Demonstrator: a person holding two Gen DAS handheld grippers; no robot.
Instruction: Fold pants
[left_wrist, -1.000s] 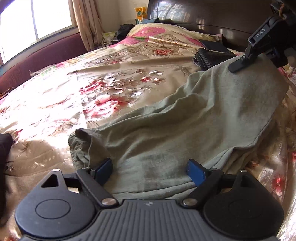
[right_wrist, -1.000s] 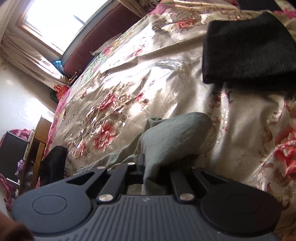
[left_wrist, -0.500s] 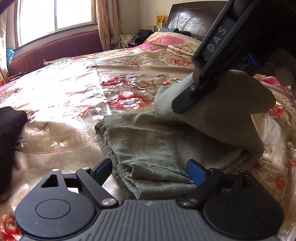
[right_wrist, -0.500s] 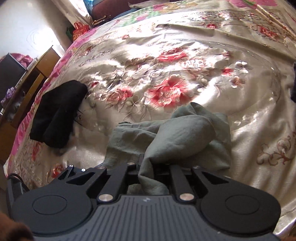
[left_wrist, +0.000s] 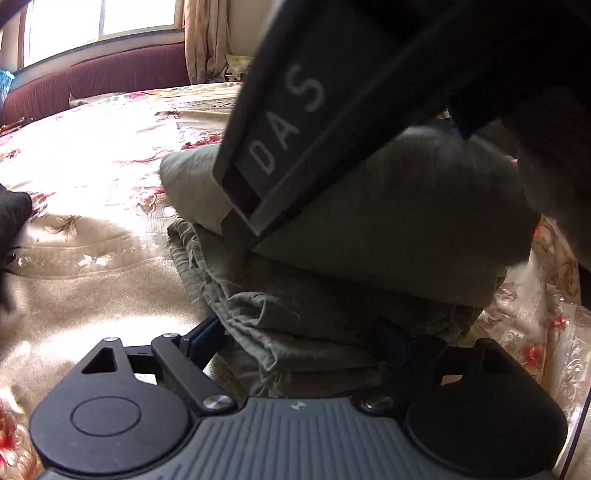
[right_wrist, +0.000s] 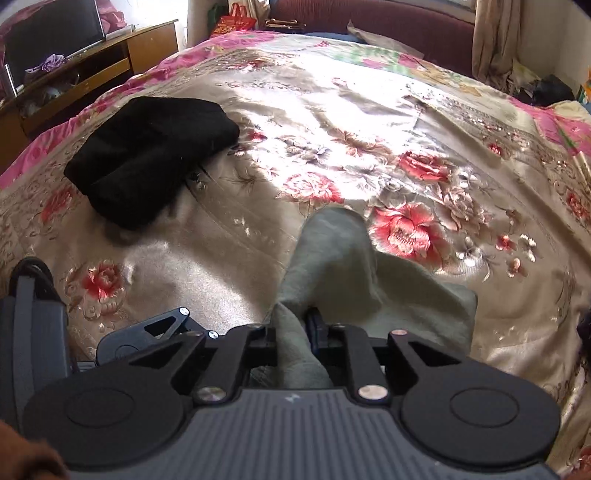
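The grey-green pants (left_wrist: 332, 295) lie on the floral bedspread (left_wrist: 92, 184), folded over on themselves. My left gripper (left_wrist: 299, 339) is open, its blue-padded fingers (left_wrist: 205, 334) either side of the lower layer at the near edge. My right gripper (right_wrist: 295, 325) is shut on a fold of the pants (right_wrist: 332, 258) and holds the upper layer over the lower one. Its dark body (left_wrist: 332, 92) fills the upper part of the left wrist view, just above the pants.
A folded black garment (right_wrist: 147, 155) lies on the bed to the left, its edge also in the left wrist view (left_wrist: 11, 210). A wooden cabinet (right_wrist: 92, 55) stands past the bed's left side. A maroon bench (left_wrist: 92, 81) runs under the window.
My right gripper has carried the pants' far end over toward my left gripper, doubling the pants over. It now hangs right in front of the left camera. The left gripper stayed open.
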